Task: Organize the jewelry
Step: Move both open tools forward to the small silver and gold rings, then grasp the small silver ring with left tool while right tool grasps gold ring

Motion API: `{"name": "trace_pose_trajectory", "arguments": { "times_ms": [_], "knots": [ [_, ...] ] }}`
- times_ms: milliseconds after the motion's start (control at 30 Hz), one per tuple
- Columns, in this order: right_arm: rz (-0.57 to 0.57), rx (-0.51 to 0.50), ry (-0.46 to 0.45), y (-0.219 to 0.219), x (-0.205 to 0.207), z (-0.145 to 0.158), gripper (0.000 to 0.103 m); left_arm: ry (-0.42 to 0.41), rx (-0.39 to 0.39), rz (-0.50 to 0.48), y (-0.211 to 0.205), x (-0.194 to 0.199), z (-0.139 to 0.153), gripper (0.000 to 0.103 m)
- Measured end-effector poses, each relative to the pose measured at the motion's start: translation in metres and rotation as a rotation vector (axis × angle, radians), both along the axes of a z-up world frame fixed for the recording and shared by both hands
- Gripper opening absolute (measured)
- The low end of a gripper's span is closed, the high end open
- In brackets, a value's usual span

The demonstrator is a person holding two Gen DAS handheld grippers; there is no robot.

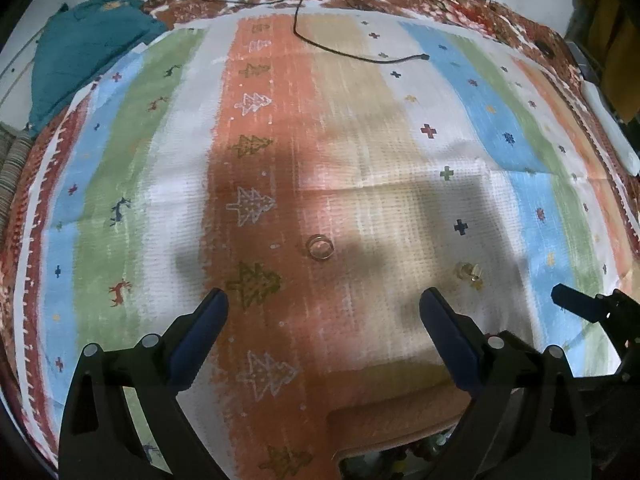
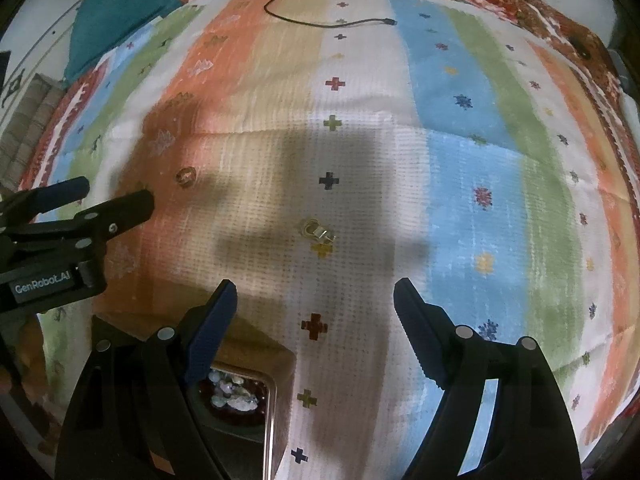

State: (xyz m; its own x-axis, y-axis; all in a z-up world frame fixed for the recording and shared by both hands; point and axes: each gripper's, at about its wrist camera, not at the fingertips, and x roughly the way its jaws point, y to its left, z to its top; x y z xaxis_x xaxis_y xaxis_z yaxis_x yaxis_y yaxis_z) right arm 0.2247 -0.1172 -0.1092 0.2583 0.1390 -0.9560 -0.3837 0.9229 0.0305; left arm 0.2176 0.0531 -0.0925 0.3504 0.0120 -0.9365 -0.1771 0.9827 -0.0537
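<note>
A ring (image 1: 319, 247) lies flat on the striped cloth, just ahead of my open, empty left gripper (image 1: 324, 304); it also shows in the right wrist view (image 2: 186, 176). A small gold earring or clasp piece (image 2: 317, 232) lies ahead of my open, empty right gripper (image 2: 315, 292); it also shows in the left wrist view (image 1: 469, 271). A brown jewelry box (image 2: 240, 392) with an open tray of pale beads sits below the right gripper's left finger; its edge shows in the left wrist view (image 1: 392, 424). The left gripper appears in the right wrist view (image 2: 80, 216).
A striped cloth (image 1: 120, 160) with tree and cross motifs covers the patterned surface. A black cable (image 1: 360, 54) lies at the far side. A teal cloth bundle (image 1: 88, 52) sits at the far left. A white object (image 1: 608, 128) lies at the right edge.
</note>
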Motion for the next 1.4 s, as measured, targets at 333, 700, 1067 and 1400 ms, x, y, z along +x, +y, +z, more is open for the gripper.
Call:
{"name": "trace_pose_trajectory", "arguments": {
  "times_ms": [333, 700, 1067, 1400],
  "knots": [
    [0.000, -0.014, 0.035, 0.006, 0.018, -0.015, 0.080, 0.053, -0.026, 0.003, 0.007, 0.020, -0.017, 0.081],
    [-0.006, -0.040, 0.071, 0.013, 0.043, -0.034, 0.069, 0.120, -0.016, -0.004, 0.013, 0.039, -0.041, 0.065],
    [0.011, -0.068, 0.073, 0.027, 0.052, -0.046, 0.050, 0.156, 0.021, -0.046, 0.007, 0.054, -0.057, 0.042],
    [0.050, -0.054, 0.078, 0.036, 0.047, -0.049, 0.023, 0.160, 0.072, -0.096, -0.008, 0.059, -0.063, 0.019]
  ]
}}
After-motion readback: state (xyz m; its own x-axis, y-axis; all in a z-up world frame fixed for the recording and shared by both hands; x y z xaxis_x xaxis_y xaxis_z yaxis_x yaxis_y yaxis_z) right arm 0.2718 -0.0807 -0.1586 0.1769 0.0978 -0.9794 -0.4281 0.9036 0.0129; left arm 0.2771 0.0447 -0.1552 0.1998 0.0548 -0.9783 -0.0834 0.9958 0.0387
